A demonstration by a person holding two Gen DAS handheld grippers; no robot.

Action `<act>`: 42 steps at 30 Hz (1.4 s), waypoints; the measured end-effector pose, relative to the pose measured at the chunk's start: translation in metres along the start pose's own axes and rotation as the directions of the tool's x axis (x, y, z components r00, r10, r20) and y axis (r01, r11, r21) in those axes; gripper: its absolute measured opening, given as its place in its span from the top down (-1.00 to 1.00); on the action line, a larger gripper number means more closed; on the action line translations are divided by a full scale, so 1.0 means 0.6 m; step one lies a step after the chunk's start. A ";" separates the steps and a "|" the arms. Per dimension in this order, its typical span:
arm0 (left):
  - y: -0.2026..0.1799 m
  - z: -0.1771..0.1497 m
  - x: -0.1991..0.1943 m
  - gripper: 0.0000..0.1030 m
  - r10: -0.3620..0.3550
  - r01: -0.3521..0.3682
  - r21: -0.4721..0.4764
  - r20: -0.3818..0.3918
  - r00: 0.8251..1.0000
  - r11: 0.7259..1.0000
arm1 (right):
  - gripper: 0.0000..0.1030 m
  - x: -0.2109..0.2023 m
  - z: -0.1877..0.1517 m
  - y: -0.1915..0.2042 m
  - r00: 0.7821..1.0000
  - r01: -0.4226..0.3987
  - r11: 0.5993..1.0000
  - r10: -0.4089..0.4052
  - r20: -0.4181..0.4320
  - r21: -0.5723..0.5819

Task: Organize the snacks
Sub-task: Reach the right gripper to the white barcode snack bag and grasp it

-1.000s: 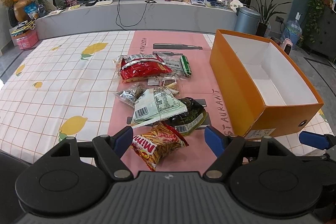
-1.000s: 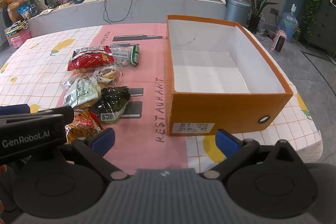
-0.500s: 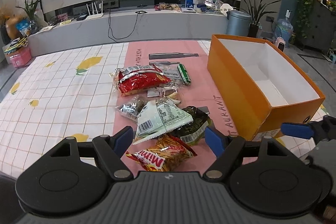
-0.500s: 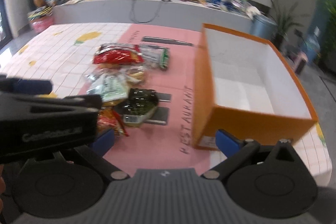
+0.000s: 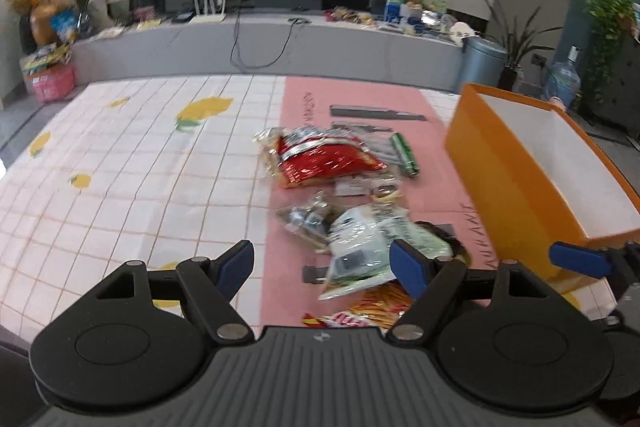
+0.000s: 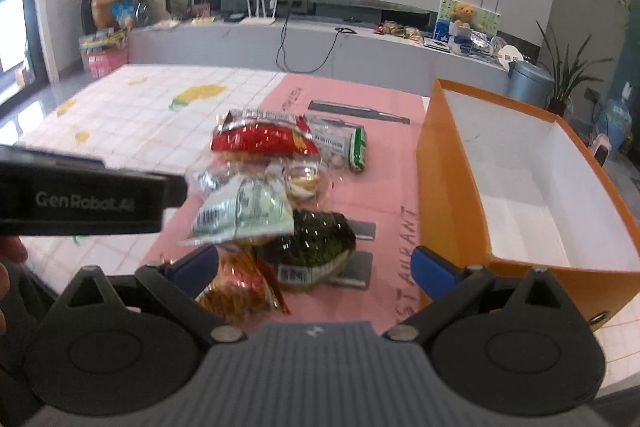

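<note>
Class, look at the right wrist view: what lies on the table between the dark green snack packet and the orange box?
Only bare pink mat with printed lettering separates the dark green packet from the orange box; the right wrist view shows it.

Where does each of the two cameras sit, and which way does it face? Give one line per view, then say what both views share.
Left wrist: sits on the left tongs, open, looking forward across the snack pile toward the TV wall; a blue tip of the right tongs shows at right.
Right wrist: sits on the right tongs, open, facing the green-white packet and orange box; the left tongs' body crosses at left.
Shared: red packet, orange box, tablecloth.
</note>
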State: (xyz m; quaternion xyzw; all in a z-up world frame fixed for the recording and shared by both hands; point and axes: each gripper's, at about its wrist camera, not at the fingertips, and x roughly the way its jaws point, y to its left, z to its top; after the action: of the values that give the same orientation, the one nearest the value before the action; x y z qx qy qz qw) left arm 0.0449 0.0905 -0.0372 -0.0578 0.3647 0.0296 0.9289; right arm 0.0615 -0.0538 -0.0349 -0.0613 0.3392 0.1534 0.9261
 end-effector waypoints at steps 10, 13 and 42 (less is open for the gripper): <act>0.063 0.001 0.048 -0.76 0.048 -0.051 -0.087 -0.043 0.998 0.995 | -0.93 0.061 0.029 0.048 0.998 -0.035 0.998 0.038 0.052 -0.049; 0.089 0.001 0.060 -0.76 0.070 -0.078 -0.118 -0.065 0.995 0.990 | -0.93 0.092 0.040 0.072 1.000 -0.004 0.998 0.005 0.025 -0.069; 0.181 -0.019 0.072 -0.76 0.059 -0.092 -0.244 -0.139 0.989 0.965 | -0.43 0.218 0.017 0.163 0.968 0.228 0.942 -0.246 -0.043 -0.248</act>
State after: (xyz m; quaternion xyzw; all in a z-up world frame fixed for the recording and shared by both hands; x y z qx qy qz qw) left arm 0.0582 0.1975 -0.0843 -0.1622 0.4200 0.1067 0.8865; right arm 0.1301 0.0726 -0.1125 -0.2193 0.3420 0.0786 0.9104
